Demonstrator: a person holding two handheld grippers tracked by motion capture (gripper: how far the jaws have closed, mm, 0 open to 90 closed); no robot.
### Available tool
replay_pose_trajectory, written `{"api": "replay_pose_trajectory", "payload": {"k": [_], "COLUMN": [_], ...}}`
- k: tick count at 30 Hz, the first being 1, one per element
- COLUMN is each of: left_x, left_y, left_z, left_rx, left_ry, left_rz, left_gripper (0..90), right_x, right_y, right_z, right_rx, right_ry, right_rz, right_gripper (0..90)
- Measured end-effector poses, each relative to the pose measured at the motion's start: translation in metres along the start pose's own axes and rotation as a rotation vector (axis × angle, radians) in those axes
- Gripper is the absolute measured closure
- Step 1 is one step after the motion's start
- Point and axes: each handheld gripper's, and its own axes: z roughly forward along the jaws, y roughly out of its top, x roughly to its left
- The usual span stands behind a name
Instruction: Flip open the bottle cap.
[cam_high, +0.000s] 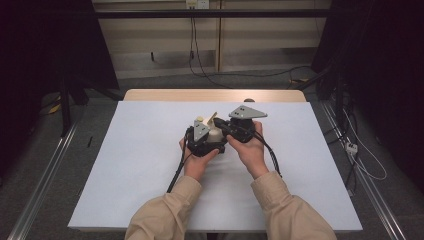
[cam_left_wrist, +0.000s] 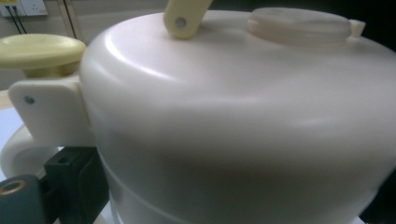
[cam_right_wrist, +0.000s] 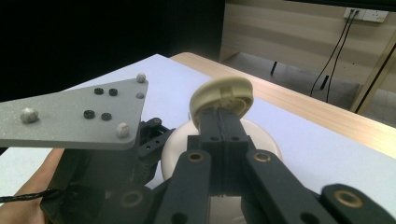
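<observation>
- Black jaws of my right gripper (cam_right_wrist: 219, 122) pressed together, tips at the cream lid (cam_right_wrist: 223, 94); whether they pinch it, I cannot tell.
- My left gripper (cam_high: 206, 139) sits hard against the white pot (cam_left_wrist: 233, 130); its jaws' state I cannot tell.
- Pot rests mid-counter (cam_high: 125, 165), between both hands.

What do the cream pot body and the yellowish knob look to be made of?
The cream rounded pot body looks like moulded plastic, smooth and semi-glossy with soft highlights. The pale yellow round knob also seems plastic, with a duller sheen.
</observation>
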Motion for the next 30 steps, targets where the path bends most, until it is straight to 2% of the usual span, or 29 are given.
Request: {"api": "replay_pose_trajectory", "payload": {"k": [7, 30], "left_x": [-0.0002, -0.0002], "left_y": [-0.0001, -0.0001], "left_z": [0.0001, 0.0001], "left_rx": [-0.004, -0.002], "left_ry": [-0.001, -0.001], "left_rz": [-0.004, -0.005], "left_gripper": [5.2, 5.1], "right_x": [0.0008, -0.0035], "right_y": [0.0038, 0.0055], "right_z": [0.001, 0.0048], "right_rx": [0.001, -0.005], "right_ry": [-0.004, 0.005], "right_rz": [-0.011, -0.003], "right_gripper": [90.0, 90.0]}}
